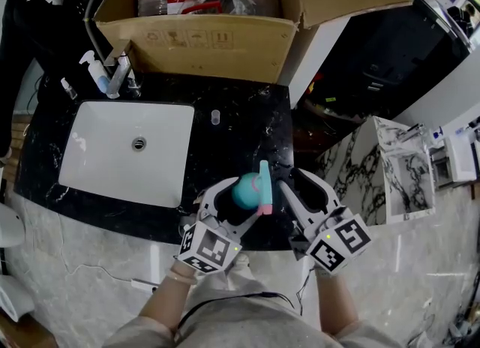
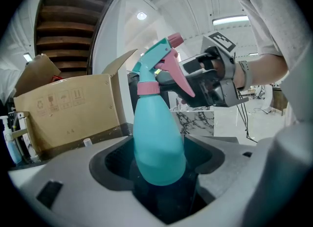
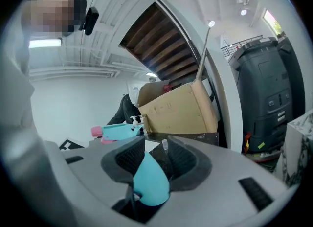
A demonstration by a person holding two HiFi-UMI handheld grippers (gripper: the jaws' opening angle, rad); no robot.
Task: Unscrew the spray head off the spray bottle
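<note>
Black marble counter [image 1: 240,125] with a white sink [image 1: 82,151] fills the head view, a cardboard box [image 1: 195,46] behind it. Over the near edge, the left gripper [image 1: 238,198] points slightly downward, clamped around the teal body of the spray bottle [image 1: 245,191], holding it almost upright; the jaws hide its base. The right gripper [image 1: 294,179] sits just right of the spray head [image 2: 156,59], jaws apart. A teal part of the bottle lies against its left pad; which part is unclear. Printed symbols on the box are too small to read.
</note>
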